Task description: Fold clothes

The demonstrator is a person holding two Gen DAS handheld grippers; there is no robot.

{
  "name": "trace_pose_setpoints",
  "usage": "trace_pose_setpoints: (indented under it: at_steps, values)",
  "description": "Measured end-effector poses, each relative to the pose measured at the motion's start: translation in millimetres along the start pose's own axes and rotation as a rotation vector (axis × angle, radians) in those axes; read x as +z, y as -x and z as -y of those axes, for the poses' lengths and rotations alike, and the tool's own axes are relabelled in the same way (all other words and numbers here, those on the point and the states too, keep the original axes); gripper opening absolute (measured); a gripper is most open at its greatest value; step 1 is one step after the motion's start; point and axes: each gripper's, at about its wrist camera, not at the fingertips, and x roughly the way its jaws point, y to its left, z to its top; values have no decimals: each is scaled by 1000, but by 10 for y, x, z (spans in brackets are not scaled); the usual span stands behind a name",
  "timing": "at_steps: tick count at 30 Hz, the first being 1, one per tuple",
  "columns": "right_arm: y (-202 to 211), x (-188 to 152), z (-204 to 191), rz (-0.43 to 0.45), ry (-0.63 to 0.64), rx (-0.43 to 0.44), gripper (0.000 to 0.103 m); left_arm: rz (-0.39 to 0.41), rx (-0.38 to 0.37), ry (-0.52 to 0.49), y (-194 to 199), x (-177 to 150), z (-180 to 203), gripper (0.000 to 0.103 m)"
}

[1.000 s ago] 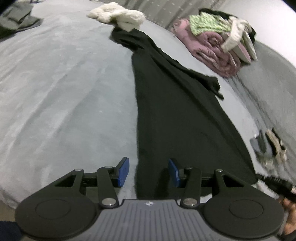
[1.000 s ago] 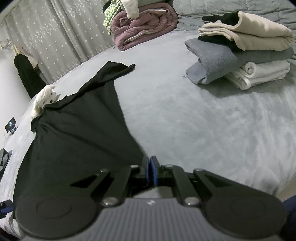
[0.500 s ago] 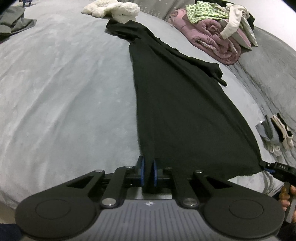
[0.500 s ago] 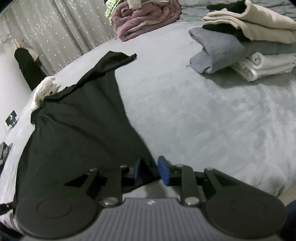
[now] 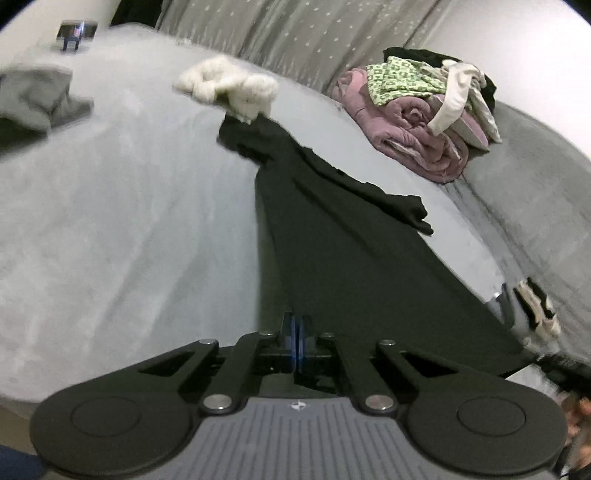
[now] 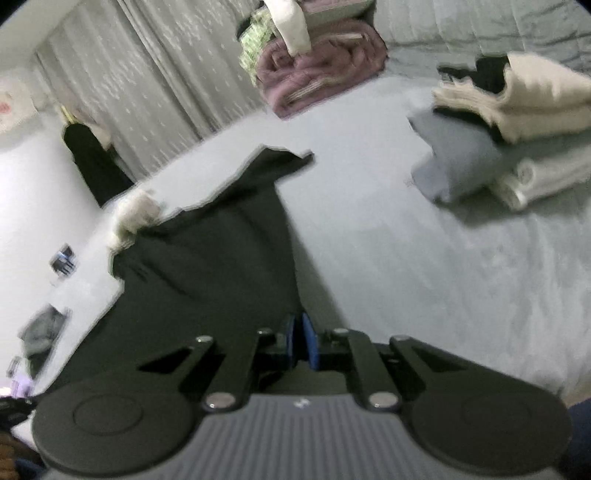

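Across the grey bed (image 5: 110, 221), a long black cloth garment (image 5: 332, 240) stretches lengthwise away from both grippers; left gripper (image 5: 296, 341) and right gripper (image 6: 298, 341) fingers are each pinched shut on its near hem.

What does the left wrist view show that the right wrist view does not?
Only left wrist: the left hand-held gripper, shut on the black garment's hem.

Only right wrist: the right hand-held gripper, closing on the same hem, and the folded stack.

Both: black garment, white fluffy item, pink bundle, curtain, grey bed.
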Motion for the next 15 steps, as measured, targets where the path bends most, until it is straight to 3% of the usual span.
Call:
trace_pose_setpoints:
  at_steps: [5, 10, 12, 15]
  values:
    - [215, 94, -182, 2, 30, 17, 8, -82, 126, -79, -191, -112, 38, 0]
    - [-322, -216, 16, -150, 44, -148, 8, -212, 256, -145, -663, -349, 24, 1]
    - [-490, -356, 95, -201, 46, -183, 8, -216, 278, -178, -723, -410, 42, 1]
    - [-497, -376, 116, -204, 64, -178, 8, -220, 268, -158, -666, -365, 4, 6]
